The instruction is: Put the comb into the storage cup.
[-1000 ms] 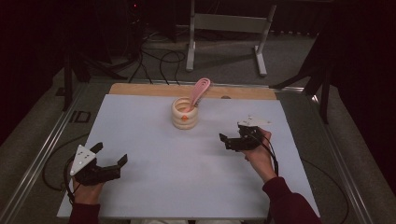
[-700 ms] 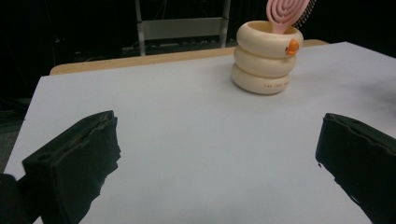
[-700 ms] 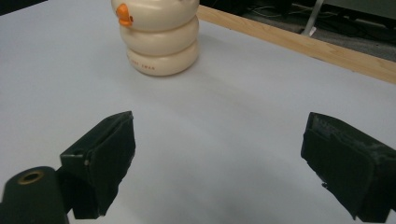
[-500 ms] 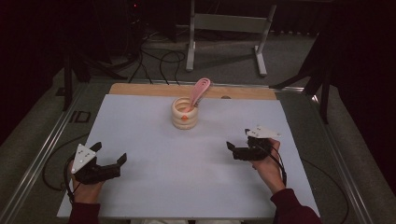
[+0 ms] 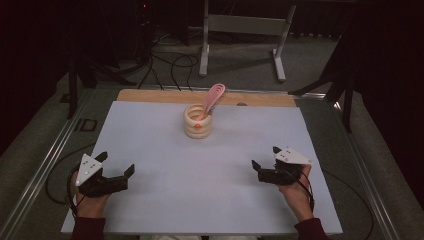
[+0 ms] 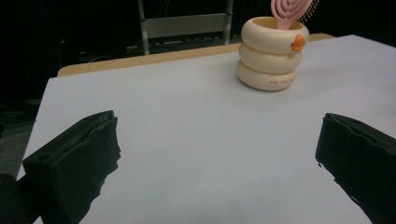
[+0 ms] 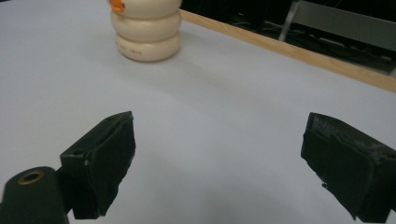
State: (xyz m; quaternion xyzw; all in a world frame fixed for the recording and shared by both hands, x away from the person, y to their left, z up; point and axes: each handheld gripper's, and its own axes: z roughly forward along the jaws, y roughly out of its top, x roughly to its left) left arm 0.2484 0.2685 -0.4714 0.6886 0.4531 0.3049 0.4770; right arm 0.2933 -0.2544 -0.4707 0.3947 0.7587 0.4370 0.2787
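A cream cup made of stacked rings [image 5: 198, 121] with a small orange mark stands at the far middle of the white table sheet [image 5: 210, 200]. A pink hairbrush [image 5: 214, 96] leans out of it. My left gripper [image 5: 117, 164] rests open near the front left, empty. At the front right my right gripper [image 5: 265, 157] is open too and holds nothing. In the left gripper view the cup [image 6: 272, 53] and brush [image 6: 288, 11] sit far ahead of the wide-apart jaws [image 6: 217, 135]. The right gripper view has the cup [image 7: 148, 32] at upper left, beyond the gripper [image 7: 217, 126].
A wooden strip [image 5: 150, 96] runs along the sheet's far edge. Behind the table stands a grey metal frame [image 5: 240, 25], with cables [image 5: 165, 65] on the floor. Metal rails [image 5: 45, 165] border both sides of the table.
My right gripper has drawn back from the cup toward the front right of the table. The left gripper has stayed where it was.
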